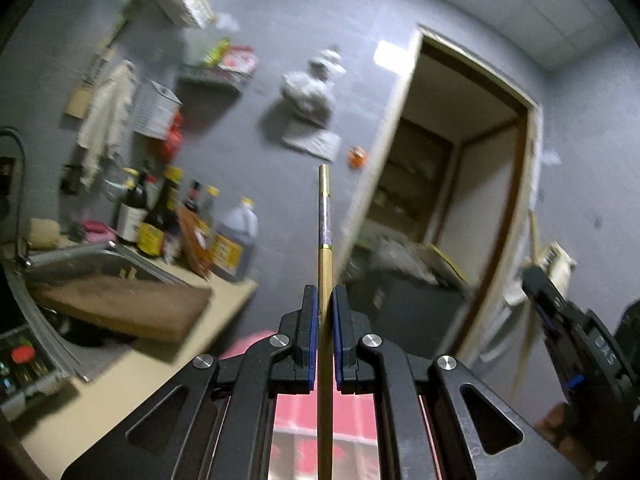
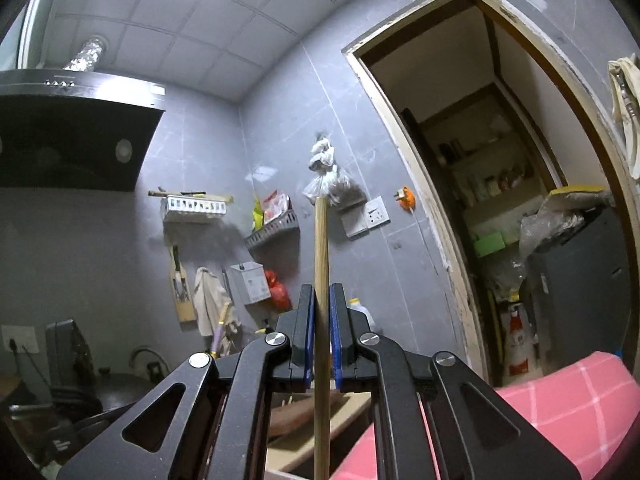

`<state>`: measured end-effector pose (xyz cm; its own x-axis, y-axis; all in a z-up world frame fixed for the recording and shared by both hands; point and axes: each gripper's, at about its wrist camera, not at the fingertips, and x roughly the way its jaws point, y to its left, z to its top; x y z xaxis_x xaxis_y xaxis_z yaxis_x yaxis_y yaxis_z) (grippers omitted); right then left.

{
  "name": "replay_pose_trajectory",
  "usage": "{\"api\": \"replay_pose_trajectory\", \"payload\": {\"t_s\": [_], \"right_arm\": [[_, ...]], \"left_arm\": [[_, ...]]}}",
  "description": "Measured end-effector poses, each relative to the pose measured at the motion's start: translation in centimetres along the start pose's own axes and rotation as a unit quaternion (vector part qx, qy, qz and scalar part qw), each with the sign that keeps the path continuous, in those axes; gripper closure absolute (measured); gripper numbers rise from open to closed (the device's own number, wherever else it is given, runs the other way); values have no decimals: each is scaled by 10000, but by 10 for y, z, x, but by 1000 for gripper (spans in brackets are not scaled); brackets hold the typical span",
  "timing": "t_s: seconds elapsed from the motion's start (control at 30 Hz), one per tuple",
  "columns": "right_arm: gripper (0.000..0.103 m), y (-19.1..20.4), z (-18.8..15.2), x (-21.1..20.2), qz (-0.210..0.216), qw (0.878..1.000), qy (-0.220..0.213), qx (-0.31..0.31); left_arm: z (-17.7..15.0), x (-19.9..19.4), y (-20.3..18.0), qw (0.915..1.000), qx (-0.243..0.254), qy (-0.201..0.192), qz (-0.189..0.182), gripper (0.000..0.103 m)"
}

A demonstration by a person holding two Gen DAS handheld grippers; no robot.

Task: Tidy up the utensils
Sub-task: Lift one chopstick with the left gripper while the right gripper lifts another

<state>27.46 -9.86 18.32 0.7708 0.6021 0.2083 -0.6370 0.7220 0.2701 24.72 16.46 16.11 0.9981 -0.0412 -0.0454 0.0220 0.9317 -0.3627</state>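
Note:
My left gripper (image 1: 324, 292) is shut on a gold chopstick (image 1: 324, 208) with a dark purple band near its tip; the stick points up and away toward the grey wall. My right gripper (image 2: 321, 290) is shut on a plain wooden chopstick (image 2: 321, 248) that also stands up between its blue pads. In the left wrist view the right gripper (image 1: 538, 280) shows at the right edge, held by a hand, with its pale chopstick (image 1: 524, 348) hanging below it.
A steel sink (image 1: 100, 264) with a wooden board (image 1: 120, 308) lies at the left, bottles (image 1: 160, 216) behind it. Wall racks (image 2: 276, 228), a range hood (image 2: 72, 136) and an open doorway (image 2: 500, 200) face me. A pink checked cloth (image 2: 560, 412) lies at the lower right.

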Motion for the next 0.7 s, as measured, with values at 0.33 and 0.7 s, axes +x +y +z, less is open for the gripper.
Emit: {"api": "replay_pose_trajectory", "payload": {"t_s": [0.33,0.7], "right_arm": [[98,-1,-32,21,-422,9977,-186,-496],[98,-10,-61,22,-603,9942,331,-831]], "left_arm": [[-10,15,30,9977,-249,-492,398,98],[-46,24,28,9980,-261,-230,536,98]]}}
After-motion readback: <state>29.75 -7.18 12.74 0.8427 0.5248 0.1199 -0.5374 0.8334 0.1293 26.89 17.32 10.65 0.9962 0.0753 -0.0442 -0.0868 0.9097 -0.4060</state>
